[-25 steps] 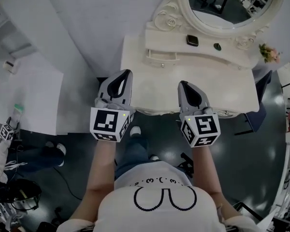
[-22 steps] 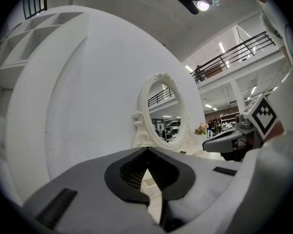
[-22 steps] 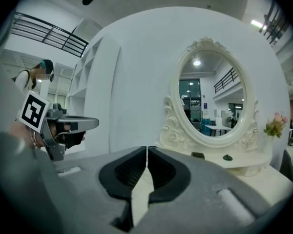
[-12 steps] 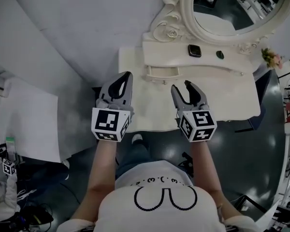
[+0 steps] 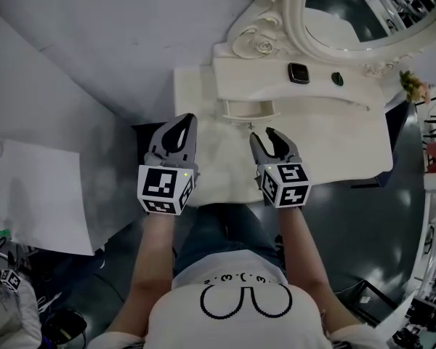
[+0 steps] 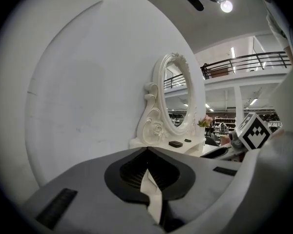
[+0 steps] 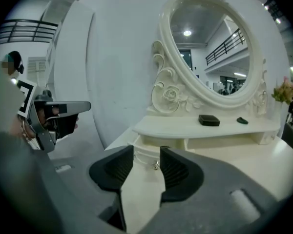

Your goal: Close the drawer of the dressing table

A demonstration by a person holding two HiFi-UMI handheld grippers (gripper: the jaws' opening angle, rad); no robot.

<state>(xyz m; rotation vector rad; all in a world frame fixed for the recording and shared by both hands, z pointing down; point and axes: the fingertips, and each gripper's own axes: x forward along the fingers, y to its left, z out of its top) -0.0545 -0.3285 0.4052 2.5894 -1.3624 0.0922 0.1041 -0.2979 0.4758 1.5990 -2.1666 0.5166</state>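
Observation:
The cream dressing table (image 5: pixel 349 140) has a small drawer (image 5: pixel 245 110) standing pulled out from under its raised shelf. My right gripper (image 5: pixel 271 138) hovers over the tabletop just in front of the drawer, its jaws apart and closing, with nothing between them. In the right gripper view the drawer (image 7: pixel 147 143) and its knob (image 7: pixel 156 165) show beyond the right gripper (image 7: pixel 146 152), apart from the pads. My left gripper (image 5: pixel 180 126) is shut and empty over the table's left front corner. In the left gripper view the left gripper (image 6: pixel 146 151) points along the wall.
An oval mirror (image 5: pixel 349 13) in a carved frame stands at the back. A black box (image 5: pixel 299 72) and a small green thing (image 5: pixel 337 78) lie on the shelf. Pink flowers (image 5: pixel 414 86) are at the far right. A white panel (image 5: pixel 29 187) leans at the left.
Both grippers moved forward and down toward the tabletop. The right gripper's jaws, shut a second ago, have opened, and it now sits closer to the drawer. The left stays shut.

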